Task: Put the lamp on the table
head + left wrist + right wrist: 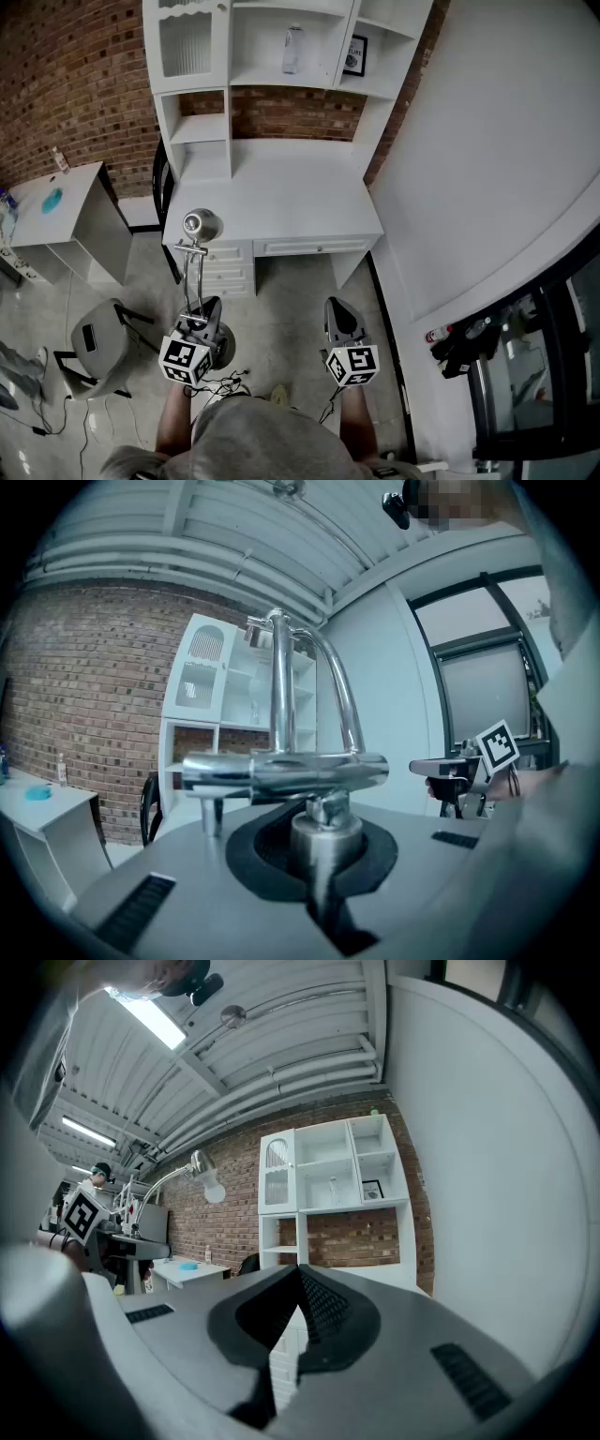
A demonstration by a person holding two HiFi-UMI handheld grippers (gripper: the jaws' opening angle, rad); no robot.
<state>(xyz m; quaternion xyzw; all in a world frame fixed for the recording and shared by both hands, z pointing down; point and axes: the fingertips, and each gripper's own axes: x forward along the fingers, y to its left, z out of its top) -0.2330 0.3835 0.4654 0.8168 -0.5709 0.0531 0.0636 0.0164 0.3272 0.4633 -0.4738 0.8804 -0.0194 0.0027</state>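
The chrome lamp [196, 264] stands upright in front of the white desk [281, 197], its round head [202, 226] level with the desk's front left corner. My left gripper [204, 314] is shut on a short chrome post low on the lamp [319, 832], just under a horizontal chrome bar [281, 771]. The lamp's base is hidden below the gripper. My right gripper [338, 307] hangs to the right, apart from the lamp. Its jaws [298, 1283] are shut with nothing between them. The right gripper view shows the lamp's head [208, 1185] at the left.
The desk carries a white shelf unit with a bottle [292, 47] and a framed picture [355, 54]. A small white side table [56, 202] and a grey stool [94, 342] stand to the left. Cables [217, 382] lie on the floor. A white wall [487, 169] runs along the right.
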